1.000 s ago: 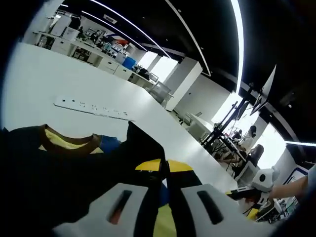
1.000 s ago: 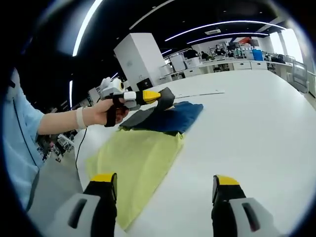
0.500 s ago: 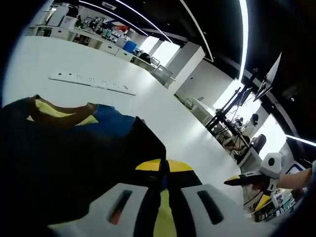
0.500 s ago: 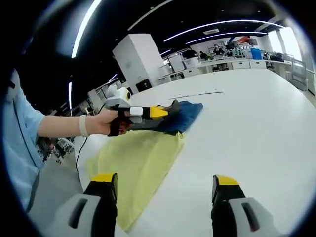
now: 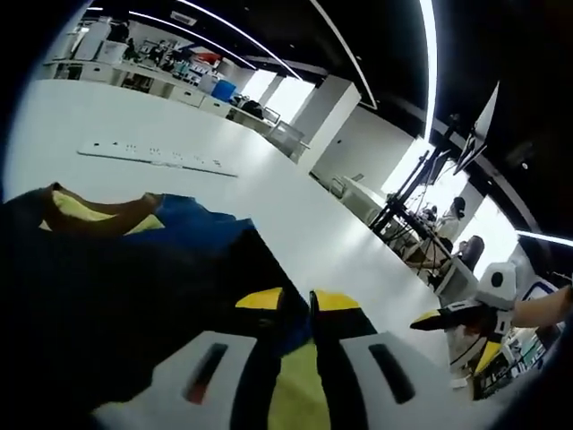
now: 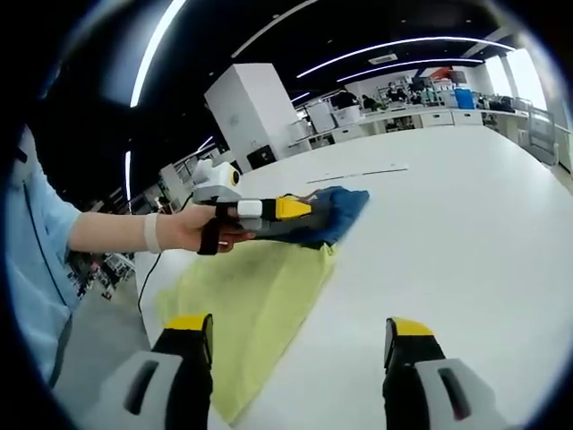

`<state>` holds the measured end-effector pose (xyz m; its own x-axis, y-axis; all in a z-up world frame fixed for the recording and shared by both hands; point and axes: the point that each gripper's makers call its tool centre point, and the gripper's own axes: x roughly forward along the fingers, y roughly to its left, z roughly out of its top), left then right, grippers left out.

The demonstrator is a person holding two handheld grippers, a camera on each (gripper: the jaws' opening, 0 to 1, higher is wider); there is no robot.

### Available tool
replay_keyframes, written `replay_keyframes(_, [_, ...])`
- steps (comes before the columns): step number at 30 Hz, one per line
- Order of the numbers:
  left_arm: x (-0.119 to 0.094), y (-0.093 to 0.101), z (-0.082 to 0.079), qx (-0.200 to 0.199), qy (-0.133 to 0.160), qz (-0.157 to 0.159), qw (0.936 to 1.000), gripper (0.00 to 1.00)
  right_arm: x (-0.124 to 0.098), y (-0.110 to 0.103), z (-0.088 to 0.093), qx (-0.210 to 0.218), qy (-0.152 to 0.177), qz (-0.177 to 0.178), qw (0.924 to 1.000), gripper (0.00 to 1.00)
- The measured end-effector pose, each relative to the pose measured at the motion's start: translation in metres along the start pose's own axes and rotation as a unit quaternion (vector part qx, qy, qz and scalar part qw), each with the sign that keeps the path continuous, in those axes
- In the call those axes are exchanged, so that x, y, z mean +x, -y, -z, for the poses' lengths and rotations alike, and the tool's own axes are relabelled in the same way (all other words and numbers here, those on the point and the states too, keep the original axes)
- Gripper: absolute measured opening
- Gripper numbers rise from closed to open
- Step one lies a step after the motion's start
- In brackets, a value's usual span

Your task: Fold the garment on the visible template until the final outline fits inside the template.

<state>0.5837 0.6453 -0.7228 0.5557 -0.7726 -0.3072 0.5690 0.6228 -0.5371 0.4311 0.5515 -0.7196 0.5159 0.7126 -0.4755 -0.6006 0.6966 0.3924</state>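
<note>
The garment (image 6: 309, 219) lies on the white worktop (image 6: 466, 242), partly over the far end of the yellow-green template (image 6: 251, 309), which is a flat sheet spread toward the right tool's camera. In the right gripper view it reads as a low, bunched heap, dark navy with a brighter blue panel at its far edge. In the left gripper view the cloth (image 5: 107, 287) is mostly black-navy, with a blue patch and a brown-trimmed neck opening showing yellow inside. The left tool (image 6: 288, 209), held in a hand (image 6: 192, 228), is clenched on a fold of the garment, its yellow tips nearly together. The right tool (image 6: 297, 336) is released, its jaws wide apart above the template's near edge. A white power strip (image 5: 157, 157) lies beyond the garment.
</note>
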Motion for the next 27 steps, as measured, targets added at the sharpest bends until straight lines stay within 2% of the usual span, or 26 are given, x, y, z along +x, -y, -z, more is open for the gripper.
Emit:
replay_keyframes(2, [0.0,0.0,-0.002,0.007,0.002,-0.001,1.0,0.36,0.0,-0.001,0.0,0.001,0.0,-0.001,1.0,0.78])
replay_keyframes(6, [-0.002,0.0,-0.005,0.022,0.004,-0.002,0.9998,0.51,0.001,-0.002,-0.001,-0.001,0.0,-0.002,1.0,0.78])
replay_keyframes(11, [-0.01,0.004,-0.011,0.062,0.0,-0.007,0.998,0.86,0.003,-0.004,-0.003,-0.006,-0.001,-0.003,1.0,0.79])
replay_keyframes(12, [-0.012,0.005,-0.011,0.069,-0.002,-0.003,0.9976,0.89,0.003,-0.004,-0.004,-0.007,-0.001,-0.004,1.0,0.79])
replay_keyframes(17, [-0.023,0.001,-0.009,0.098,-0.022,-0.008,0.9949,0.99,0.007,-0.008,-0.011,-0.016,0.001,-0.009,0.9998,0.8])
replay_keyframes(27, [-0.042,-0.002,-0.017,0.106,-0.026,-0.016,0.9939,0.99,0.013,-0.018,-0.019,-0.029,0.005,-0.018,0.9994,0.8])
